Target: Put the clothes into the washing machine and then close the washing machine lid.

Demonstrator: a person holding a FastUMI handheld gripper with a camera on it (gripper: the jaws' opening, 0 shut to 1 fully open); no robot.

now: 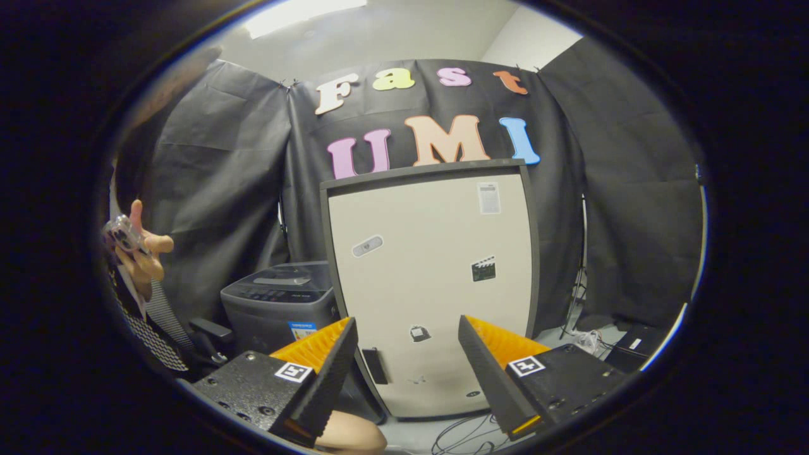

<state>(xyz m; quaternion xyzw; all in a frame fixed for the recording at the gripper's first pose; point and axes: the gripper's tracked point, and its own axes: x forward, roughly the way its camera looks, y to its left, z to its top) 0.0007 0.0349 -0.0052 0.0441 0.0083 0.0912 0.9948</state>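
Gripper (407, 373) spread wide on nothing, beige fridge (436, 278) straight beyond its fingers, grey washing machine (278, 306) — lid down — just left of the fridge, a hand (140, 249) further left.

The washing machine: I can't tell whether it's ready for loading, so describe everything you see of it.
The washing machine is a dark grey top-loader with a button panel along its top. Its lid looks shut. It stands against the black cloth wall, beyond the open gripper, partly hidden behind a beige cabinet. A label sits on its front. Nothing touches it.
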